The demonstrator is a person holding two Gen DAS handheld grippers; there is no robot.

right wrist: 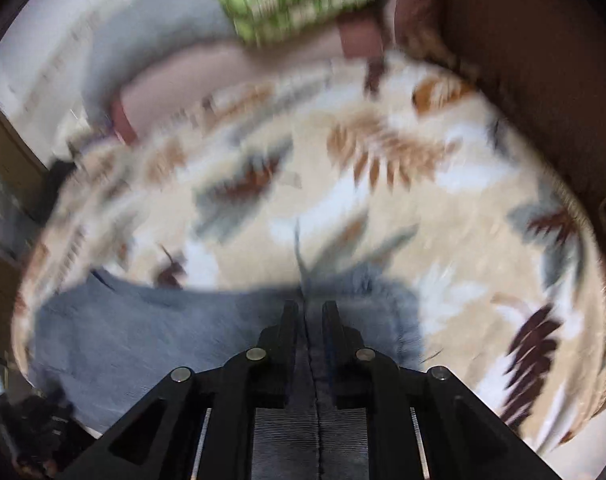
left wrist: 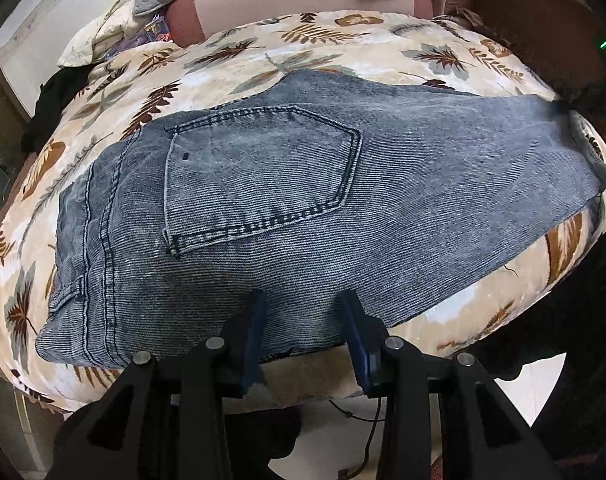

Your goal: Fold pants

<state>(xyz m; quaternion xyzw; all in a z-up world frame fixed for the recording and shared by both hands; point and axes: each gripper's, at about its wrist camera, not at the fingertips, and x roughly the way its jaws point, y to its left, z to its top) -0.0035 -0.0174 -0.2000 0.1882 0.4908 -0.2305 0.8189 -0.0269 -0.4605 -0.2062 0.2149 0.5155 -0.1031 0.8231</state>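
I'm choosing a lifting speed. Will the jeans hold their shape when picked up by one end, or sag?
Likely sag: the jeans lie limp over the blanket. Thick ribbed denim looks fairly heavy. The right tongs pinch a fold, so it probably won't slip.

Both wrist views close, looking down-forward; share pants [left wrist: 303, 200], blanket [right wrist: 383, 200].

Ribbed matt denim pants [left wrist: 287, 216]

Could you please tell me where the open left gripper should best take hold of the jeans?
The near edge of the jeans, just ahead of the left gripper. That edge lies flat at the bed's front, so come in low from the near side, one finger slipping under.
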